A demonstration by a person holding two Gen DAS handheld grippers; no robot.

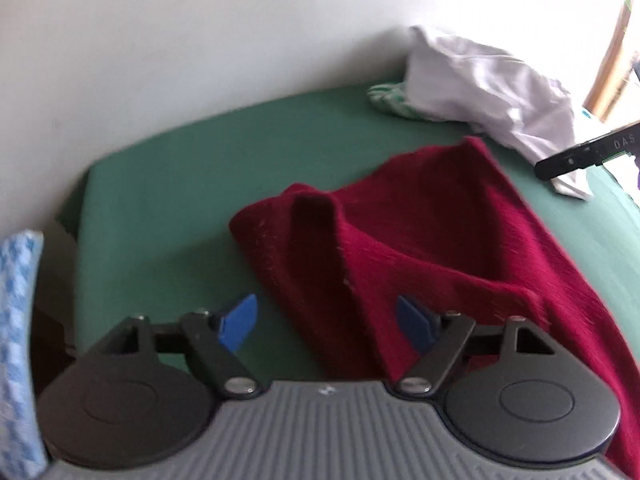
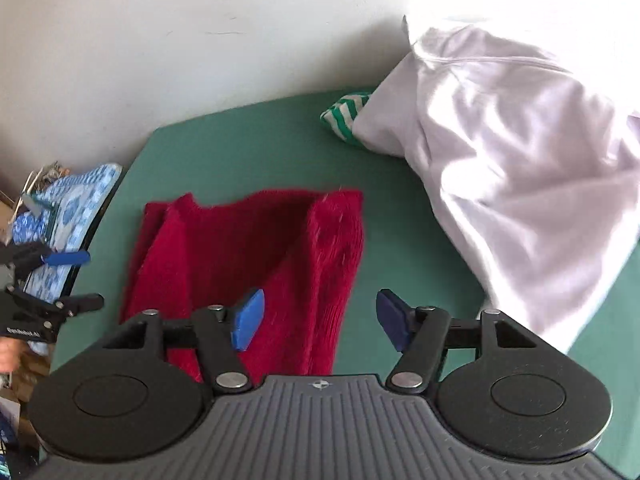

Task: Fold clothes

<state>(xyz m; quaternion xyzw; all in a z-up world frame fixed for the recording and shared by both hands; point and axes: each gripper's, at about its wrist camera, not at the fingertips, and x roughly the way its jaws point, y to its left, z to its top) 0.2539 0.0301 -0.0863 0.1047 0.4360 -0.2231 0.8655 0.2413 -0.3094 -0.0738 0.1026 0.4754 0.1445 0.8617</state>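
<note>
the green counter [image 2: 248,148] fills most of both views, running back to a pale wall [image 2: 160,32]. on its far right a white garment [image 2: 512,184] lies crumpled in a big heap, and a green-and-white striped cloth [image 2: 346,118] pokes out from under the heap's left edge. the red knitted garment [image 2: 256,264] lies near the middle of the counter, partly folded, with one flap lying slantwise over the rest and a raised ridge at its far edge. off the counter's left edge sits a blue-and-white patterned cushion [image 2: 68,204], with blurred clutter behind it.

the right gripper [image 2: 318,318] points steeply down over the near right edge of the red garment, its blue pads apart and nothing between them. the left gripper [image 1: 326,326] points down in the same way over the near left part of that garment, its pads apart too and holding no cloth. in the right wrist view the left gripper shows at the far left, one blue finger [image 2: 66,258] reaching across the cushion, a hand [image 2: 10,354] partly in view below it. white lettering on its black body is too blurred to read. in the left wrist view, a black part of the right gripper at the right edge bears the letters "das".
</note>
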